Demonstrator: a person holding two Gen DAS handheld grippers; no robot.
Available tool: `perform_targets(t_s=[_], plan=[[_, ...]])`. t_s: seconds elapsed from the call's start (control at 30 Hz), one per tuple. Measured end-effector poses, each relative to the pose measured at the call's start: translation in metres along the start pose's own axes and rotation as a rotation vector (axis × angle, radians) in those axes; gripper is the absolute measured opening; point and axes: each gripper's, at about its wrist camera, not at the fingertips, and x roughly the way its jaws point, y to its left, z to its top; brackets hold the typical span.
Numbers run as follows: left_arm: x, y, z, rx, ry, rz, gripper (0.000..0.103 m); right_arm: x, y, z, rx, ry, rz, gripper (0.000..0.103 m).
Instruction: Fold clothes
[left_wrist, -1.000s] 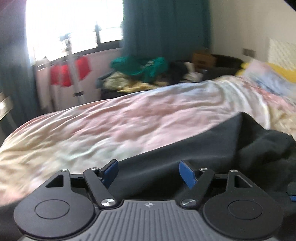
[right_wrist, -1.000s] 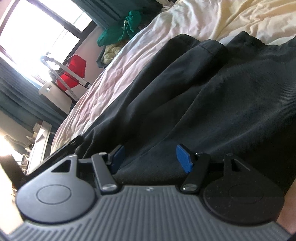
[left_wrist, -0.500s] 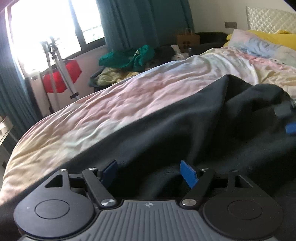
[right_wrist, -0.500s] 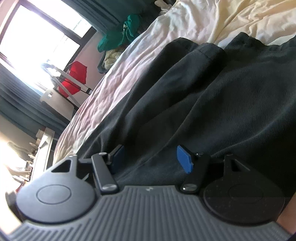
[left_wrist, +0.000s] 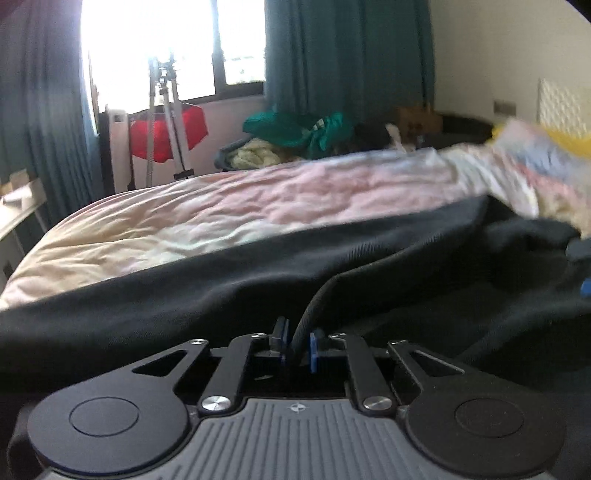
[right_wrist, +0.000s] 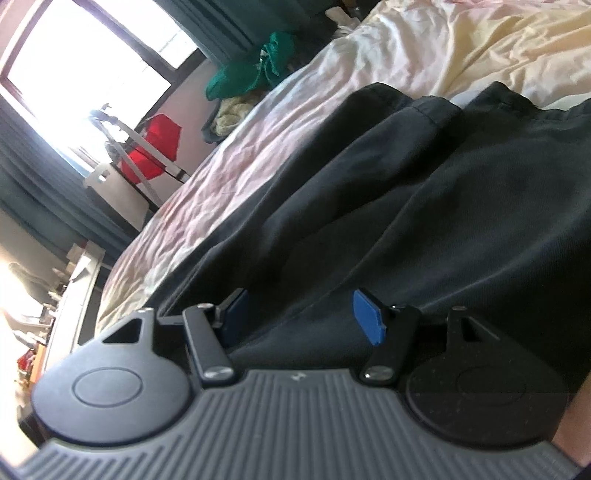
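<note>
Across the bed, the black garment is lying spread over the pale quilt, mostly flat but rumpled at its far end. At six o'clock in the left wrist view, the left gripper is pinching a raised fold of its edge between closed blue pads. The right gripper is hovering low over the same cloth with its jaws standing apart and gripping nothing. Judging from this, the folding is only beginning: one edge is caught, no fold is laid, and the other side is waiting to be taken. Around eleven o'clock a tripod is standing beside a red bag; at one o'clock green clothes are piling up. Nothing is blocking the cloth itself.
</note>
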Motion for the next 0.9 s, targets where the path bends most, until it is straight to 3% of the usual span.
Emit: perform_targets(t_s=[0.37,0.6,0.73,0.9], plan=[[-0.028,0.021,0.011,-0.161,-0.084,-0.036,0.003,0.004,0.012,0.003,-0.029,-0.089,0.063,0.066],[-0.026,0.025,-0.015,-0.198,-0.09,-0.039,0.003,0.011,0.014,0.008,0.005,-0.099,0.073,0.066],[-0.019,0.031,-0.03,-0.246,-0.092,-0.047,0.004,0.017,0.028,0.026,-0.032,-0.121,0.057,0.066],[-0.015,0.039,-0.041,-0.296,-0.096,-0.066,0.004,0.054,0.042,0.076,-0.061,-0.099,0.014,0.066]])
